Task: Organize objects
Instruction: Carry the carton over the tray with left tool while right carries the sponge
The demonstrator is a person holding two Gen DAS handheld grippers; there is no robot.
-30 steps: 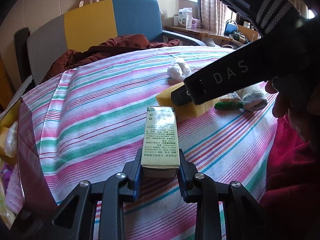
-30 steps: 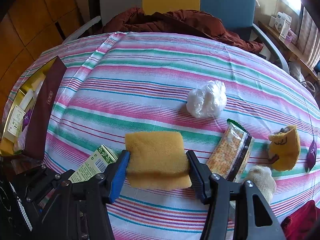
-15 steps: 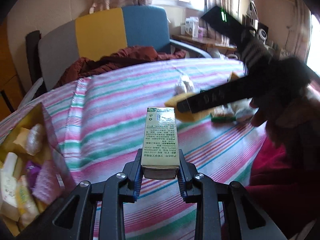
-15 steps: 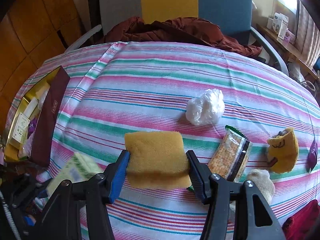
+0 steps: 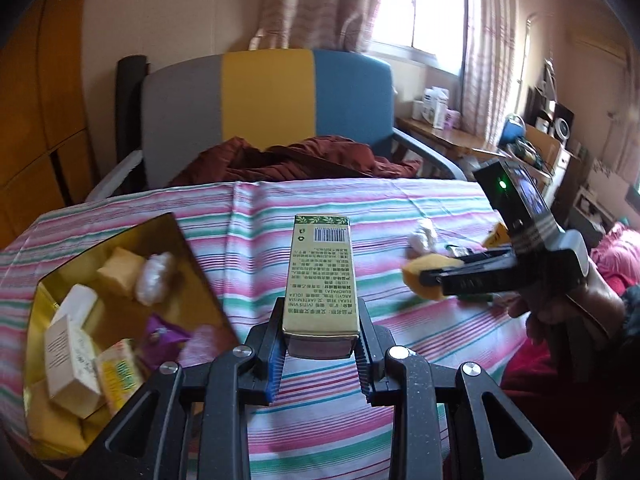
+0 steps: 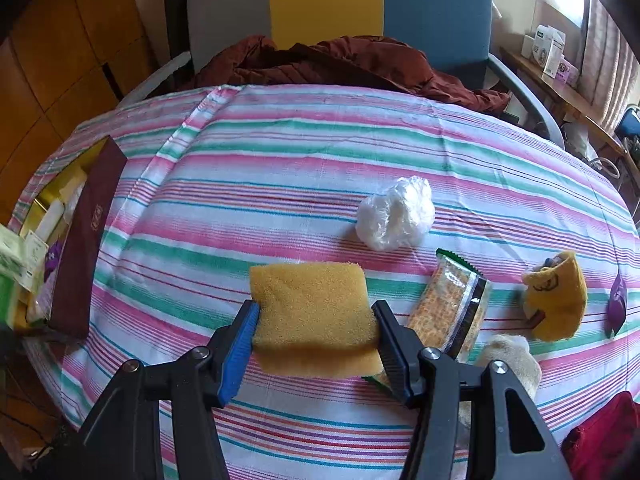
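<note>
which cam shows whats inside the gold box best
The left wrist view: it looks down into the open gold box, showing its packets and cartons. The right wrist view shows only its maroon side and a sliver of the inside.

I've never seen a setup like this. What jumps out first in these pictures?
Two black grippers, each clamping something above a round table with a striped cloth: the left gripper grips a gold carton, the right gripper a yellow sponge. At the table's left edge sits an open gold-lined box already holding small packets, and a white plastic wad lies beyond the sponge.
</note>
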